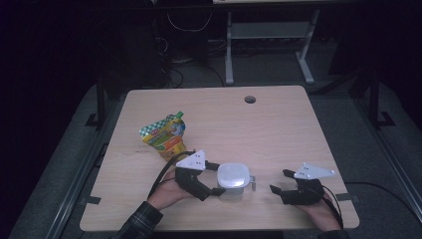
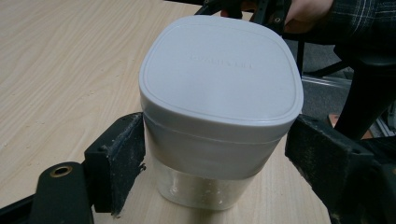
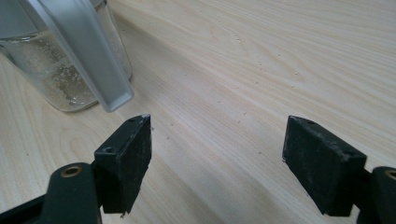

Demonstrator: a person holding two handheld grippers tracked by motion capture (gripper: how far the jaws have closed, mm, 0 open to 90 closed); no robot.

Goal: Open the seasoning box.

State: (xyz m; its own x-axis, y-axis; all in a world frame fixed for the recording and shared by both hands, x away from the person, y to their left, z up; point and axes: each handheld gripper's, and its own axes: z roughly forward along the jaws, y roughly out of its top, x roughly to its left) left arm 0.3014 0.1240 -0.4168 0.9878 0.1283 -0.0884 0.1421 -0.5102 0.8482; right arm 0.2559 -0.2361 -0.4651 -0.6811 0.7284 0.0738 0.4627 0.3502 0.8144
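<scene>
Left gripper (image 2: 215, 154) clasps the white-lidded container (image 2: 219, 93) (right gripper (image 3: 217, 161) gapes).

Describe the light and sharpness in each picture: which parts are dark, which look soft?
High view: the room beyond the table is almost black, the tabletop dimly lit, and the pouch looks soft. Left gripper view: the container's white lid is evenly lit without glare, its embossed lettering too faint to read. Right gripper view: the wood grain is sharp, while the clear container at the corner is slightly blurred.
</scene>
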